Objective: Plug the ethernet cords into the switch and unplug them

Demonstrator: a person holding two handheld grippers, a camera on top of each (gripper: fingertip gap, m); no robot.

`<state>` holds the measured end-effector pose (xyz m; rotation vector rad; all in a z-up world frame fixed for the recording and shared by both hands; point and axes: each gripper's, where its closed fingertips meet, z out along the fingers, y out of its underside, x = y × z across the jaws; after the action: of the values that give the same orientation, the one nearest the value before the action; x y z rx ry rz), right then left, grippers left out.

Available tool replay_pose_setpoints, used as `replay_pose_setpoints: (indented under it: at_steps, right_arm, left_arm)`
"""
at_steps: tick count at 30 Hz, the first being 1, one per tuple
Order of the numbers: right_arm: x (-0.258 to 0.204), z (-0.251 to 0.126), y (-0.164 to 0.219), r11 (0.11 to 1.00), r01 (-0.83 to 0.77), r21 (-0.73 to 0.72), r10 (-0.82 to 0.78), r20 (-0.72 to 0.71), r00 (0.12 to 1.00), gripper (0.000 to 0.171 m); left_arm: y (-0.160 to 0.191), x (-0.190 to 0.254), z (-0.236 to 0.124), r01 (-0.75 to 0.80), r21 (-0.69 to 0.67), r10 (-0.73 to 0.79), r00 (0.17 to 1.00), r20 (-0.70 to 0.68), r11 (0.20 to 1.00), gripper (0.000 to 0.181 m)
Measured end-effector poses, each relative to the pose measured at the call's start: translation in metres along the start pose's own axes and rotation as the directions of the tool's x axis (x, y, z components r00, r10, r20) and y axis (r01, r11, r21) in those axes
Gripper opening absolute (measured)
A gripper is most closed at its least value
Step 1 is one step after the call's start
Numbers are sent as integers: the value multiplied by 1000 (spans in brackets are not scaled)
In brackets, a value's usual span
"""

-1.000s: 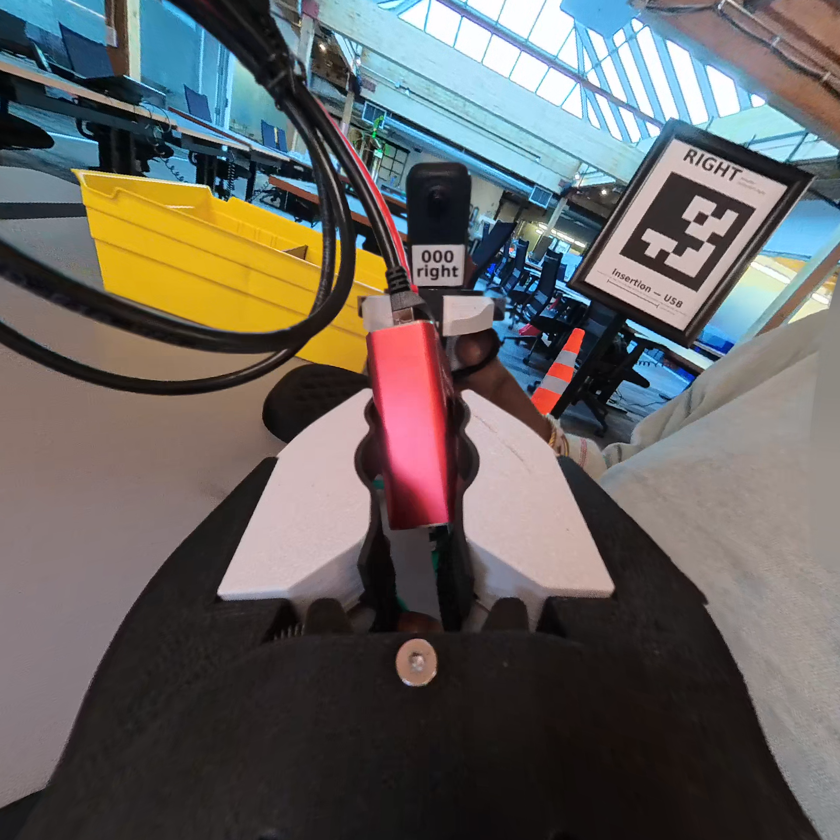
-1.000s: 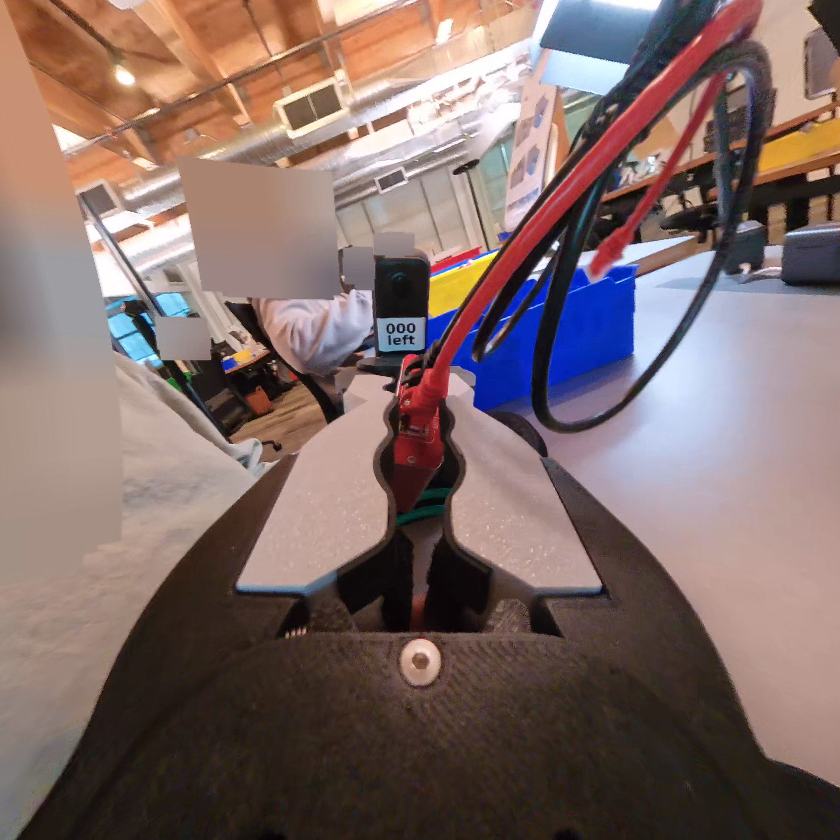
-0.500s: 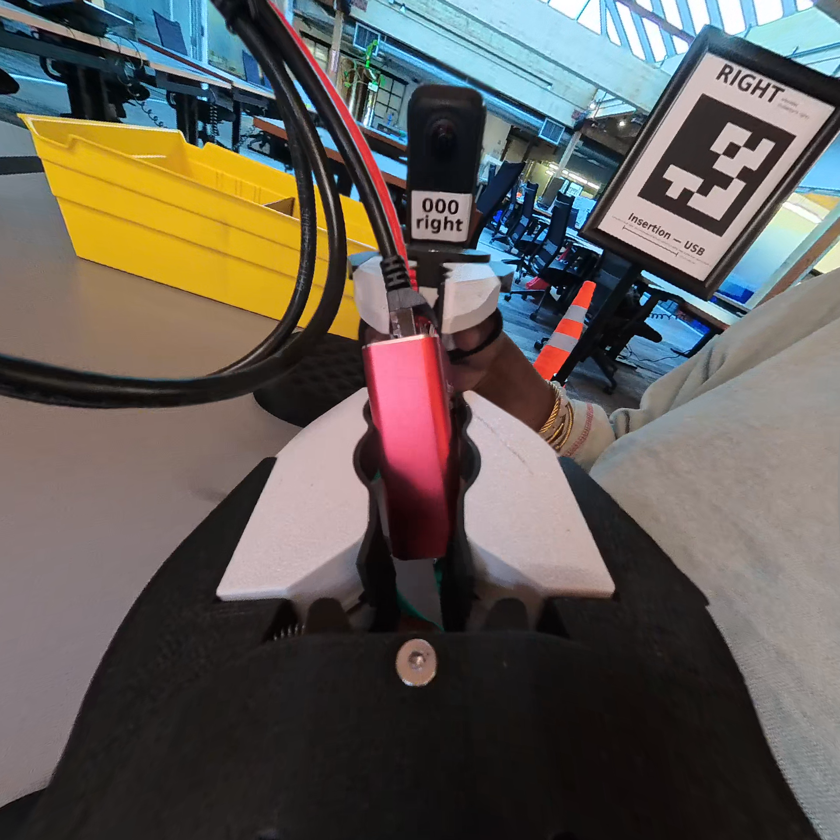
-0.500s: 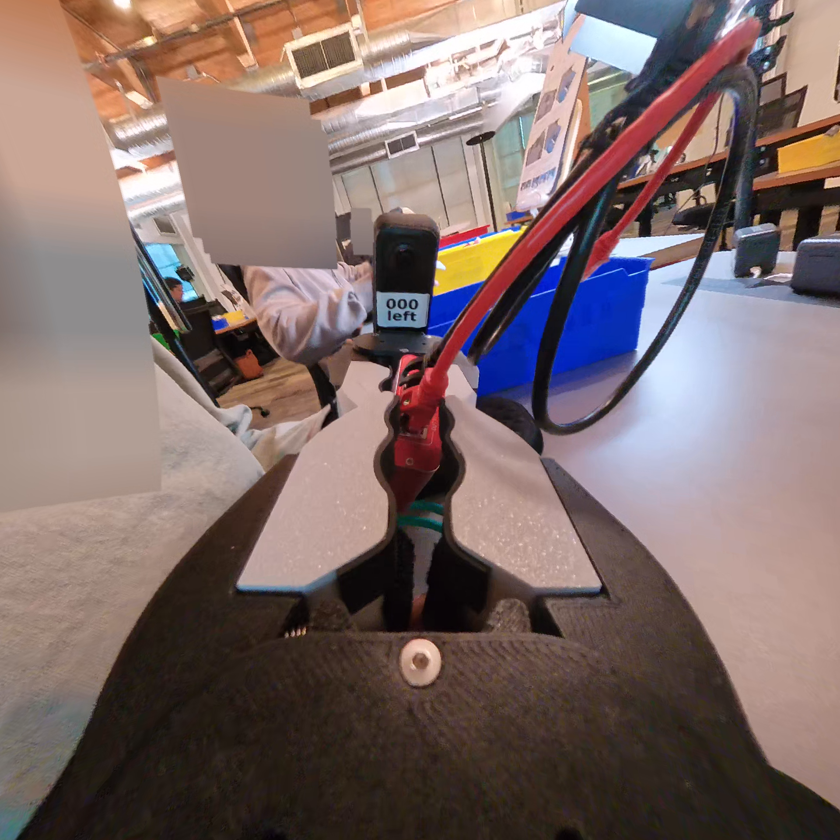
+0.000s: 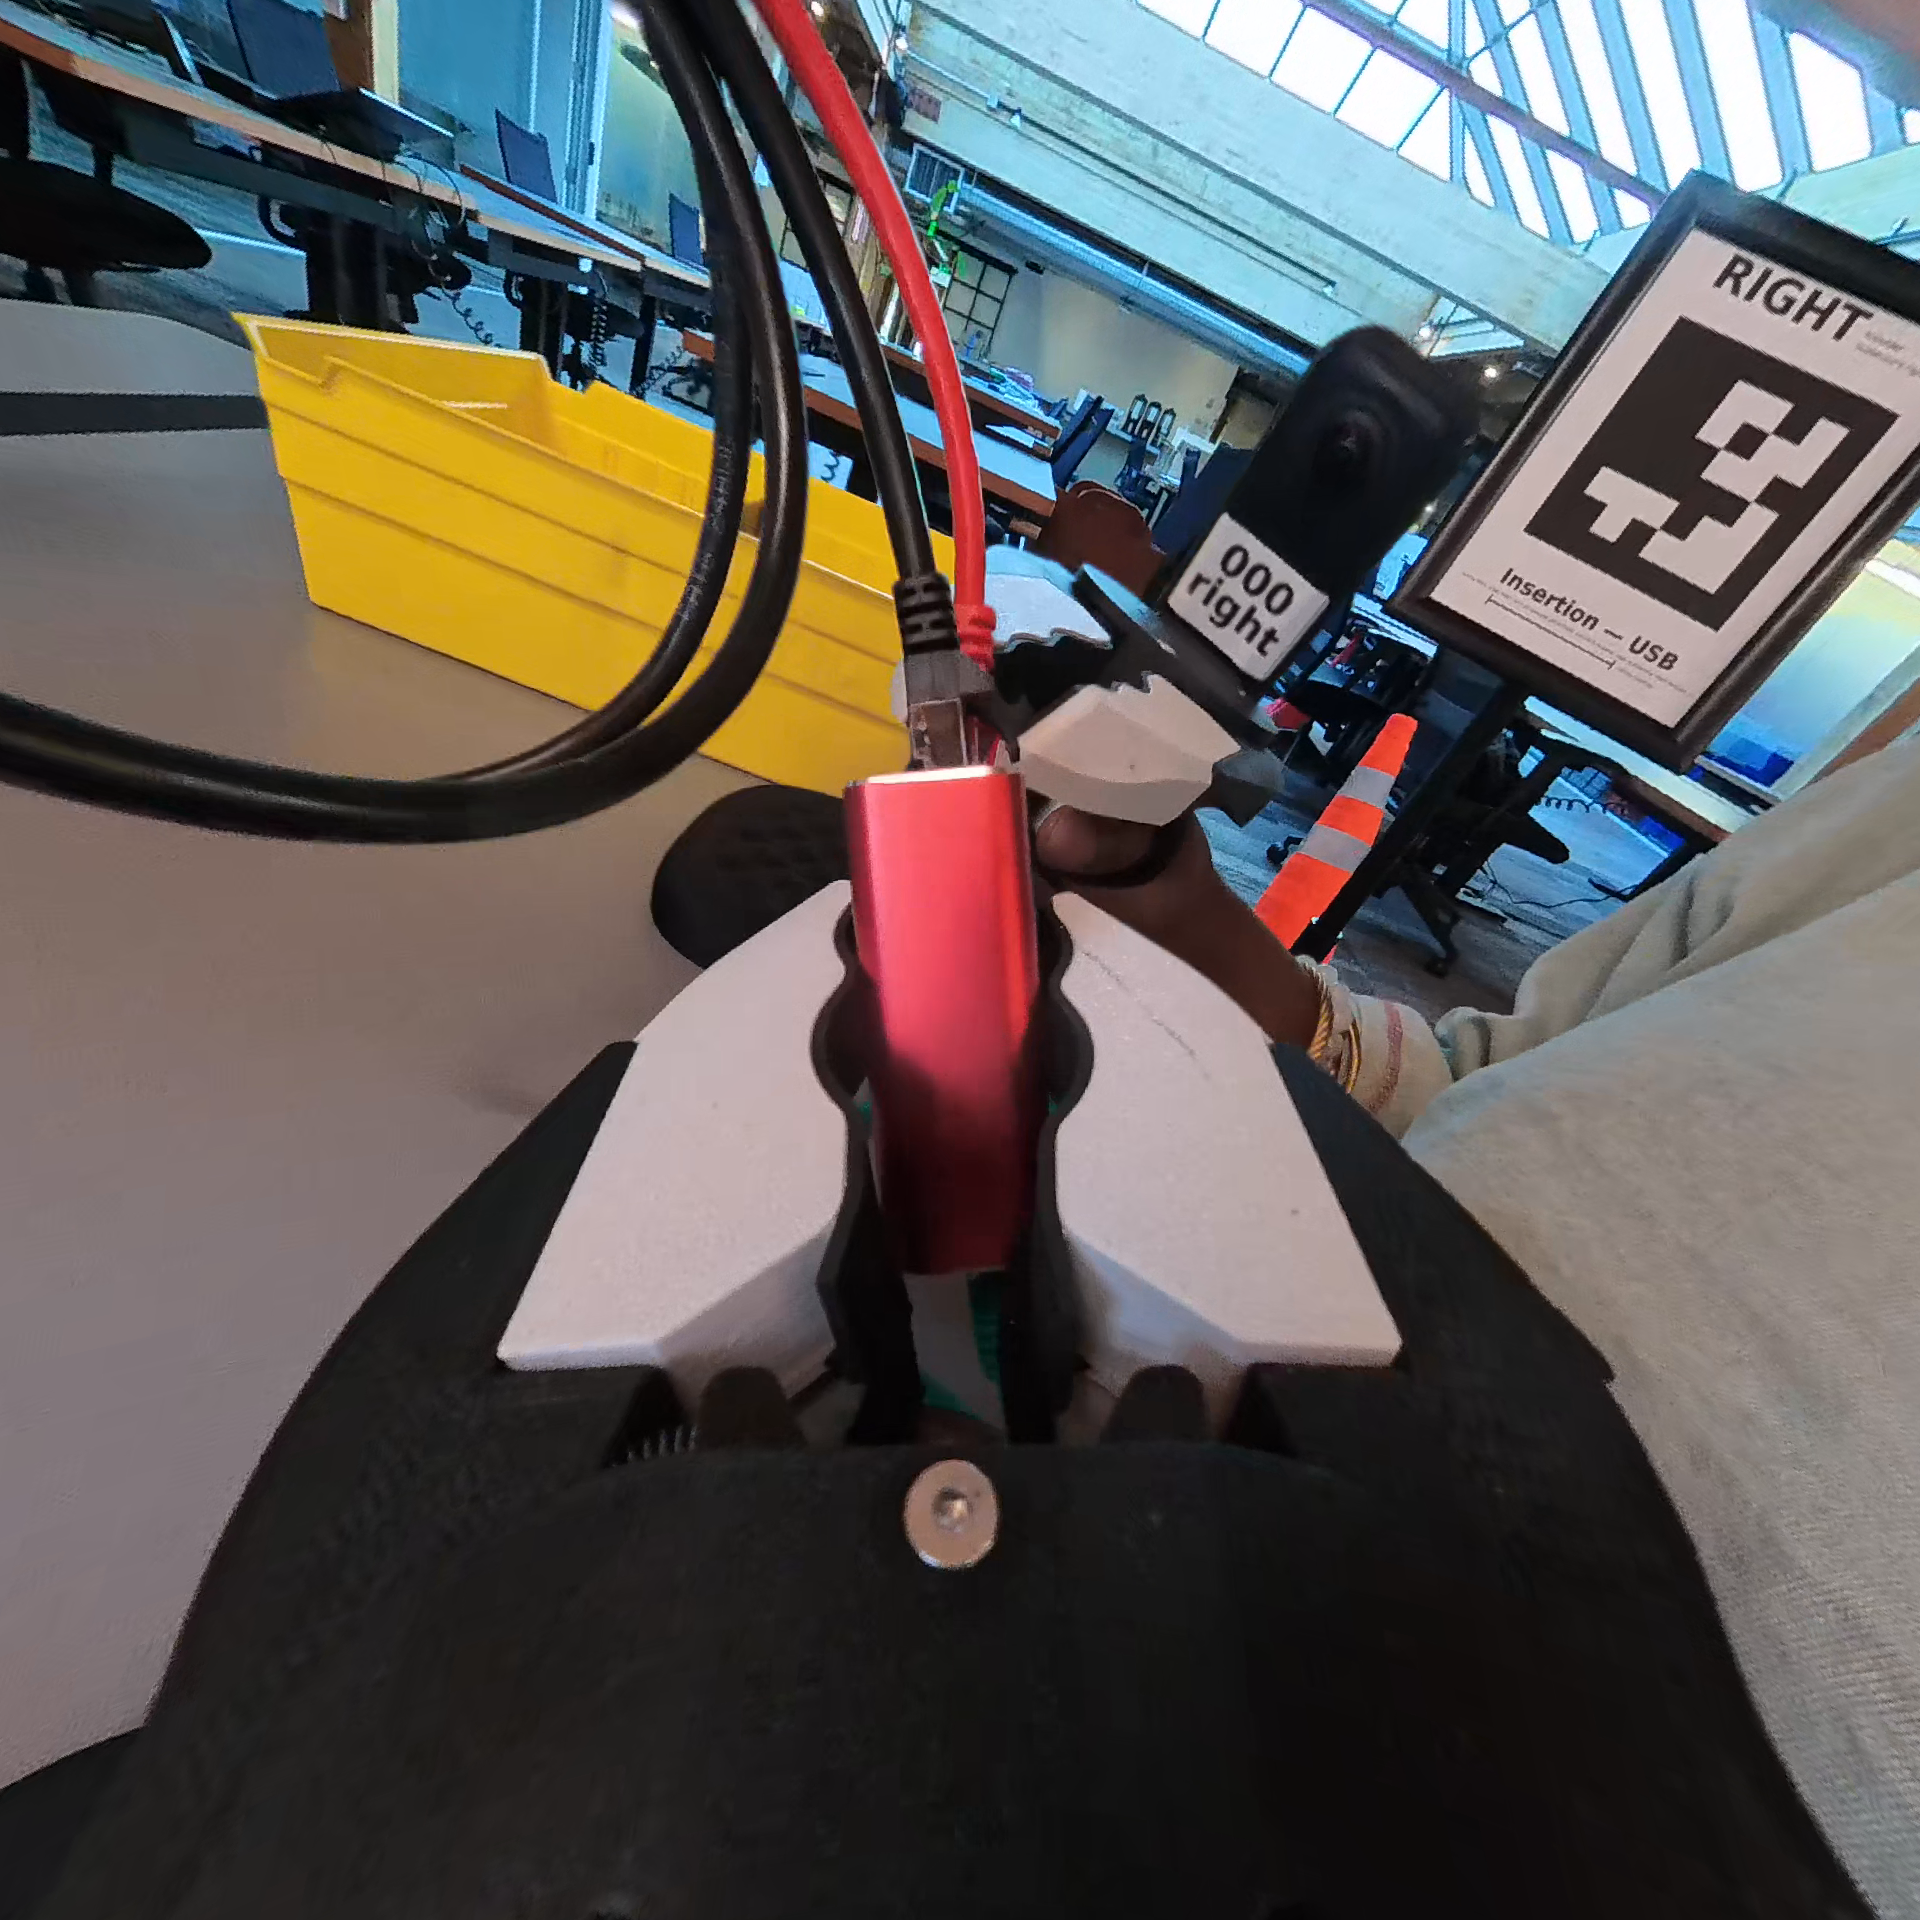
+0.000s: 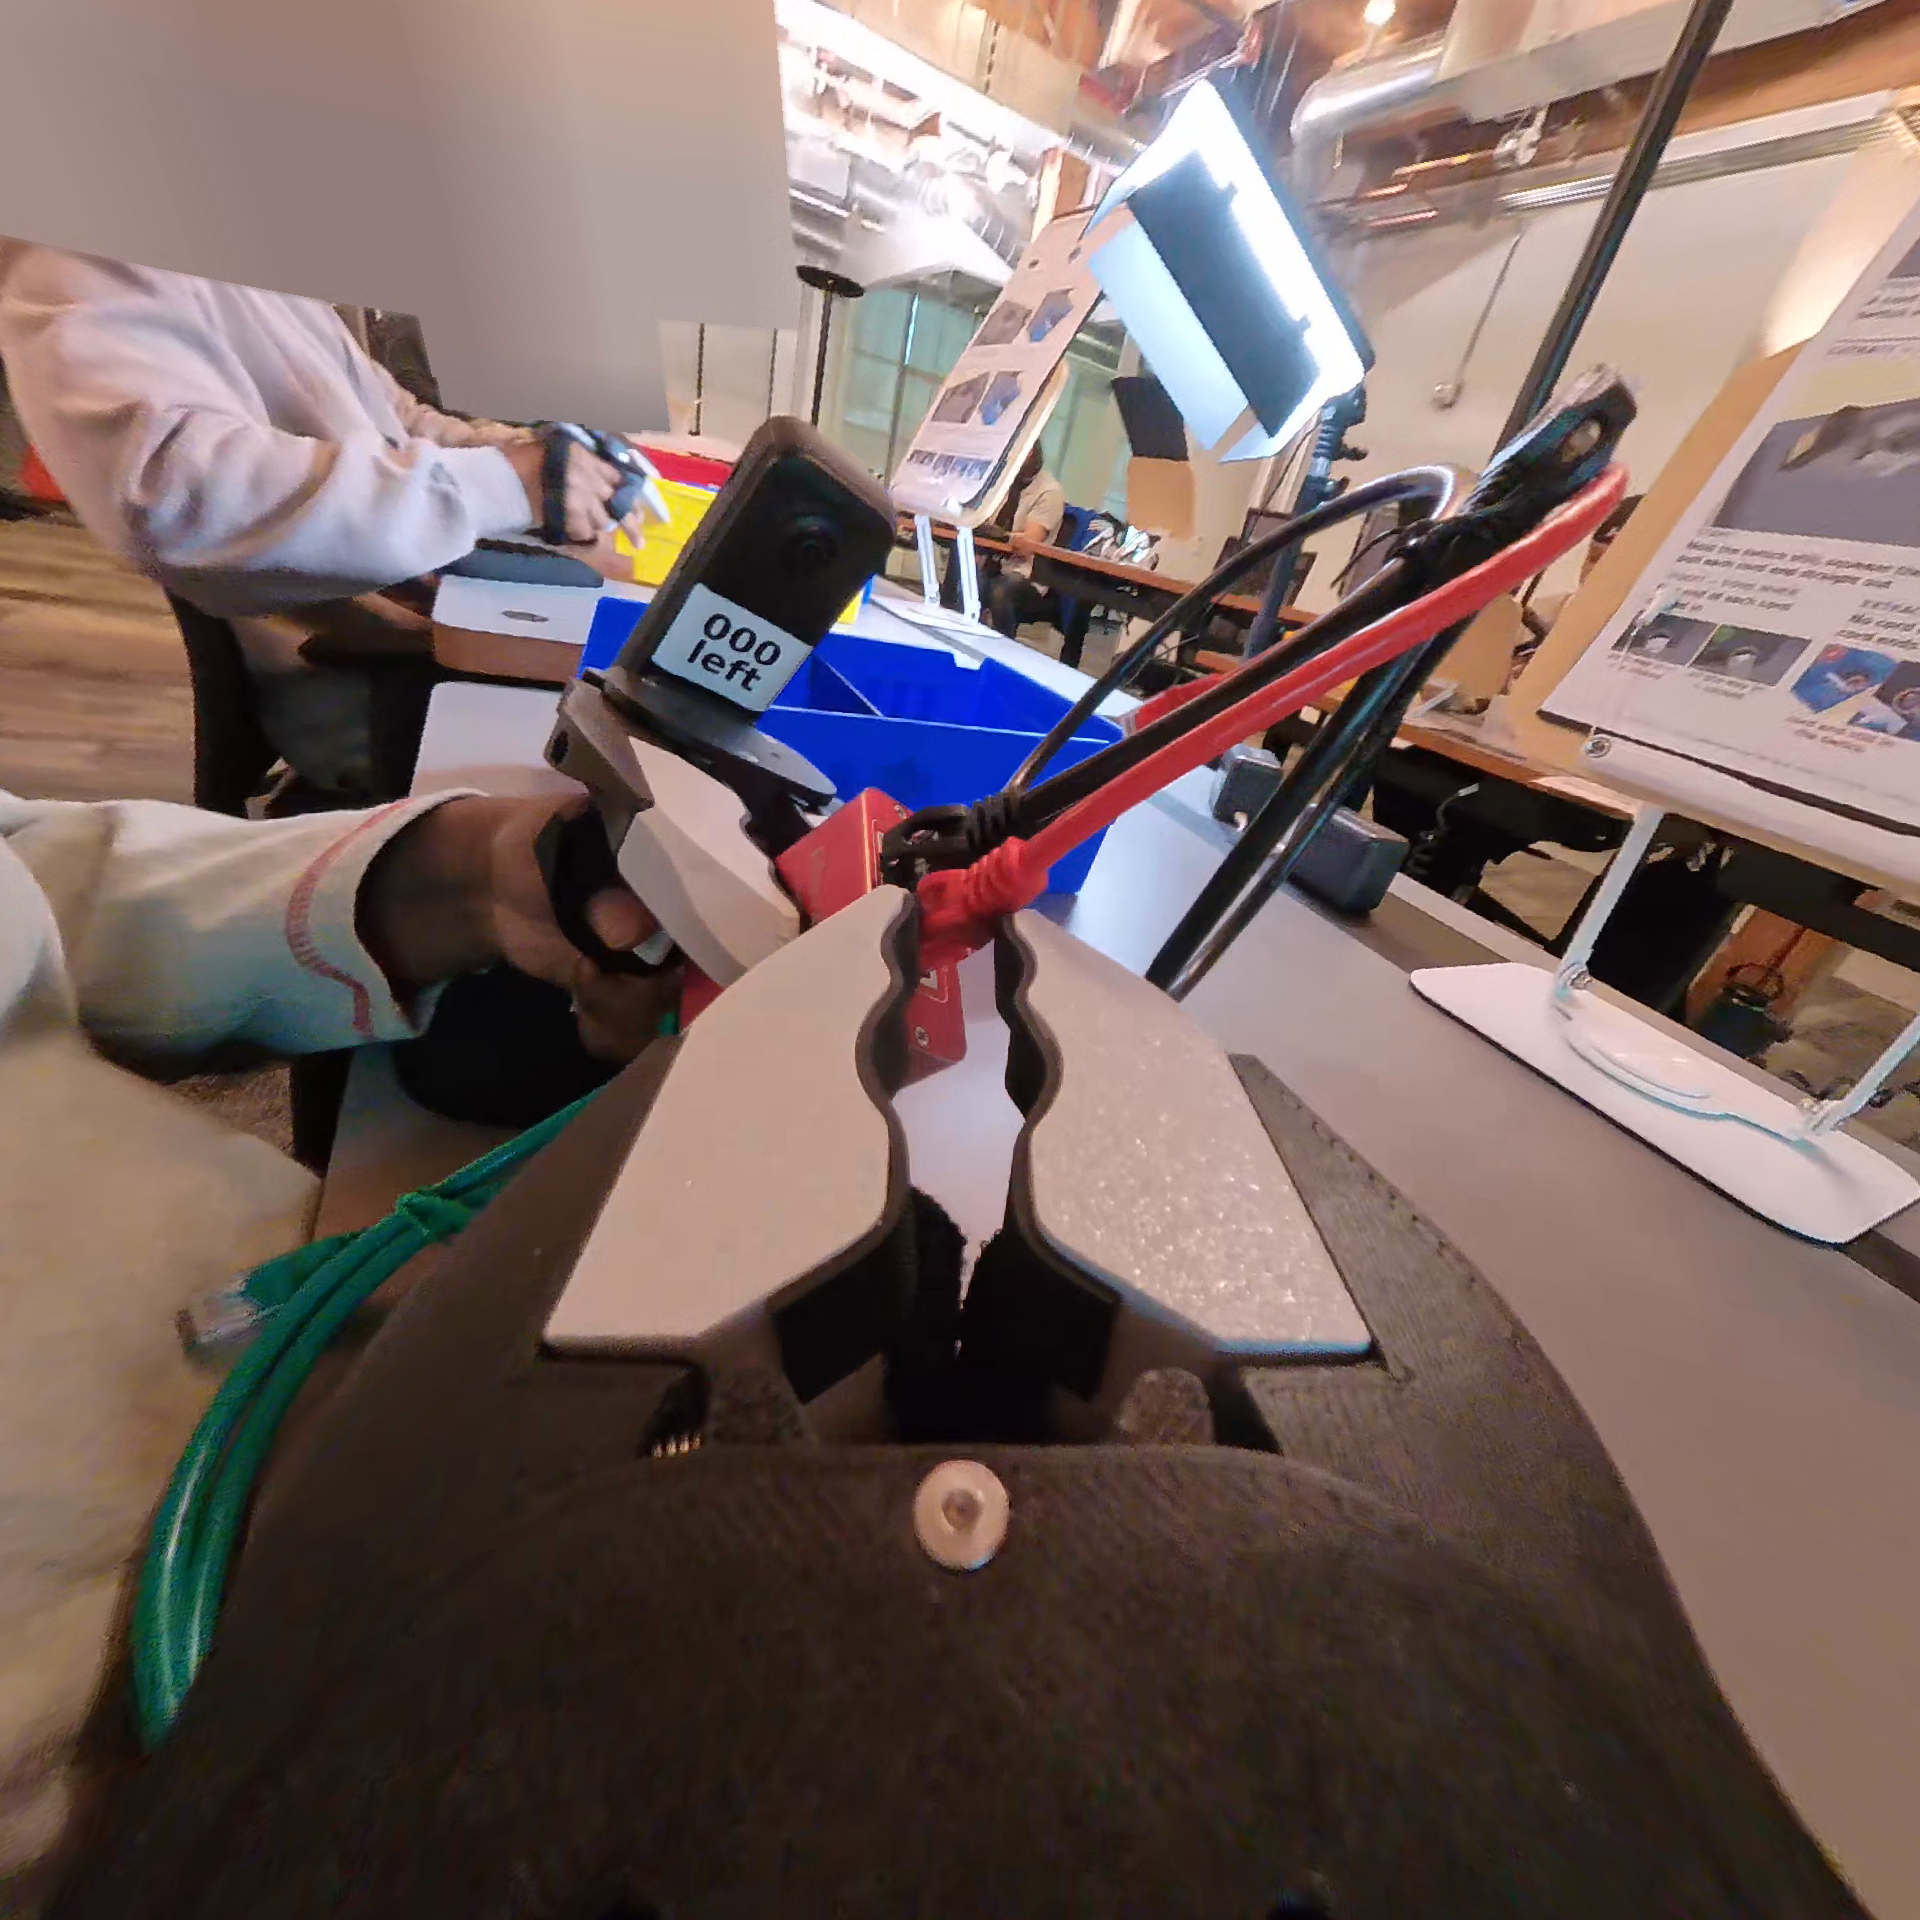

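Note:
My left gripper (image 5: 945,925) is shut on the red metal switch (image 5: 940,1039) and holds it upright above the grey table (image 5: 260,987). A black cord (image 5: 727,416) is plugged into the switch's far end. My right gripper (image 6: 956,920) is shut on the red cord's plug (image 6: 971,899), right at the switch's port face (image 6: 831,852); I cannot tell if the plug is seated. The right gripper also shows in the left wrist view (image 5: 1081,675), tilted beside the switch's end. A green cord (image 6: 291,1299) hangs loose at the lower left.
A yellow bin (image 5: 520,499) stands on the table beyond the cords. A framed marker sign (image 5: 1683,468) and an orange cone (image 5: 1340,831) are on the right. A blue bin (image 6: 914,727), an instruction board on a white stand (image 6: 1766,582) and another person's sleeve (image 6: 260,436) are farther off. Less than 4 cm separates the two grippers' tips.
The right gripper has swung from head-on to the side of the switch's end and tilted, still holding the red plug. The green cord now shows hanging at the left.

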<state>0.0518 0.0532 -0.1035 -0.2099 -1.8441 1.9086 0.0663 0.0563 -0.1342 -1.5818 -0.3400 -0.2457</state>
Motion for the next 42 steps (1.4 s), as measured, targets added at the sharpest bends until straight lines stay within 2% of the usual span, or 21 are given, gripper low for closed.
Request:
replay_pose_setpoints:
  at_steps: [5,6,7,9,11,15,18,23,26,30,33,35,38,39,42]
  right_arm:
    - [1,2,-7,998,-40,57,42,-27,999,15]
    - [9,-3,-13,993,-55,109,63,-72,995,14]
    - [25,-17,-24,978,-71,198,101,-147,984,12]
    - [52,-53,-34,954,-108,280,170,-207,964,11]
    - [72,-88,-32,971,-68,231,143,-324,935,11]
    - [97,-145,-42,990,-39,136,103,-500,860,12]
    - [107,-187,-38,994,-102,38,105,-595,797,12]
    - [104,-243,-32,966,-257,-23,181,-651,738,12]
    - [105,-259,-17,931,-364,-8,268,-663,699,12]
    - [108,-262,10,866,-496,55,416,-628,657,13]
    - [127,-270,31,841,-522,141,468,-675,571,13]
    - [139,-280,50,842,-518,153,443,-743,502,13]
    - [148,-300,88,817,-576,41,305,-877,371,15]
    - [150,-304,93,807,-590,16,268,-900,343,26]
    - [153,-307,90,820,-562,-111,104,-936,336,39]
  left_arm:
    - [-3,2,-2,10,19,-10,1000,-24,1000,29]
    - [-1,1,-2,9,5,-9,1000,-17,1000,29]
    - [9,-1,-2,-4,-61,4,1000,-5,998,29]
    - [12,5,0,-47,-84,46,999,-22,995,29]
    - [3,9,-2,-24,-22,23,998,-54,999,29]
    - [-3,-3,-7,43,22,-42,999,-21,999,30]
    - [1,1,-5,18,-8,-18,999,-36,1000,30]
    - [0,2,-5,25,0,-25,999,-43,1000,30]
    - [0,1,-5,26,0,-26,999,-41,1000,30]
    - [0,1,-5,29,0,-29,999,-43,1000,30]
    - [0,1,-5,33,1,-33,998,-44,999,30]
    - [0,1,-5,33,0,-33,998,-46,999,30]
    - [0,1,-5,36,-1,-36,998,-46,999,30]
    - [0,1,-5,37,-1,-37,998,-46,999,30]
    - [0,0,-5,41,-1,-41,998,-45,999,30]
